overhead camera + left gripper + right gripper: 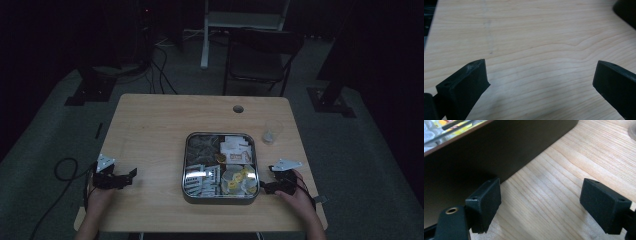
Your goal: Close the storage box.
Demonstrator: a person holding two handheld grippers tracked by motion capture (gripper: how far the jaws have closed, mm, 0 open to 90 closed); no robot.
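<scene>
We see a dim room with a grey floor, a dark folding chair (262, 57) at the top centre of the high view, and a pale wooden table (155, 130) in the middle. Both forearms come in from the bottom edge, hands resting low on the tabletop. Our left gripper (131, 174) sits in the lower left, its jaws spread wide over bare wood, holding and touching nothing. Our right gripper (264, 187) sits in the lower right, jaws also wide apart and empty, one jaw just beside the dark side wall (499, 150) of the square metal tray of packets and small sweets (220, 200). That tray lies at centre, between the two grippers, close to the right one and well apart from the left. A small clear plastic cup (270, 133) stands right of the tray's upper corner.
</scene>
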